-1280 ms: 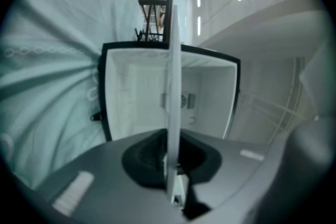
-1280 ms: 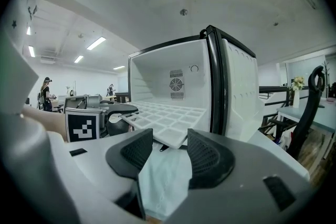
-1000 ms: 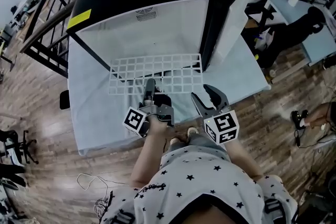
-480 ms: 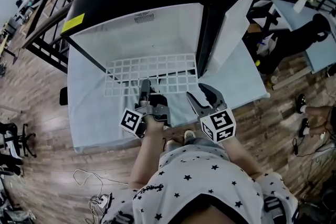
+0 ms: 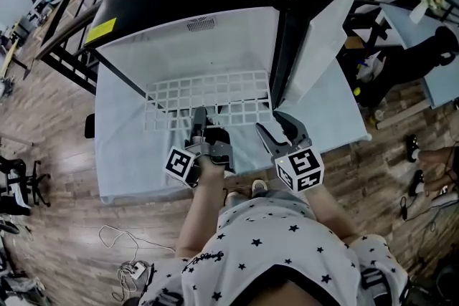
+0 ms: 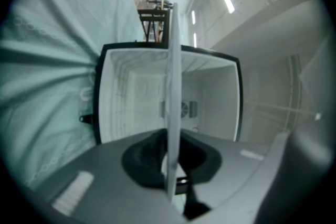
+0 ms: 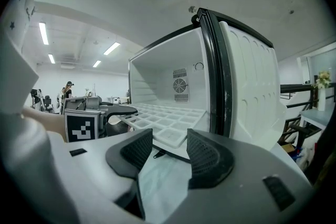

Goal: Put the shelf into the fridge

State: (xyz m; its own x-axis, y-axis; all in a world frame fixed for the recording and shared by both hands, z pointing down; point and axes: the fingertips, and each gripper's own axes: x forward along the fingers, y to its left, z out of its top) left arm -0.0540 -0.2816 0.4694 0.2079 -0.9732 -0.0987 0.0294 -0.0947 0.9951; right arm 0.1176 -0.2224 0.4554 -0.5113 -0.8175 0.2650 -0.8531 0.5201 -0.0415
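Note:
The white wire shelf [image 5: 208, 100] lies flat, its far part inside the open fridge [image 5: 193, 32] and its near edge sticking out over the table. My left gripper [image 5: 199, 118] is shut on the middle of that near edge. In the left gripper view the shelf [image 6: 172, 86] shows edge-on as a white strip clamped in the left gripper [image 6: 170, 155], with the fridge's white inside behind. My right gripper [image 5: 278, 127] hangs open and empty by the shelf's near right corner, close to the open door [image 5: 323, 32]. From the right gripper [image 7: 169, 152], the shelf [image 7: 168, 115] reaches into the fridge [image 7: 163, 76].
The fridge stands on a table under a pale cloth [image 5: 122, 154]. Its door [image 7: 252, 81] swings out to the right. Black railings [image 5: 64, 18] run behind and to the left. An office chair [image 5: 14, 190] and loose cables [image 5: 122, 247] sit on the wooden floor.
The shelf and the left gripper stay much as they were. The right gripper has edged slightly towards the fridge's opening. The head view has shifted a little.

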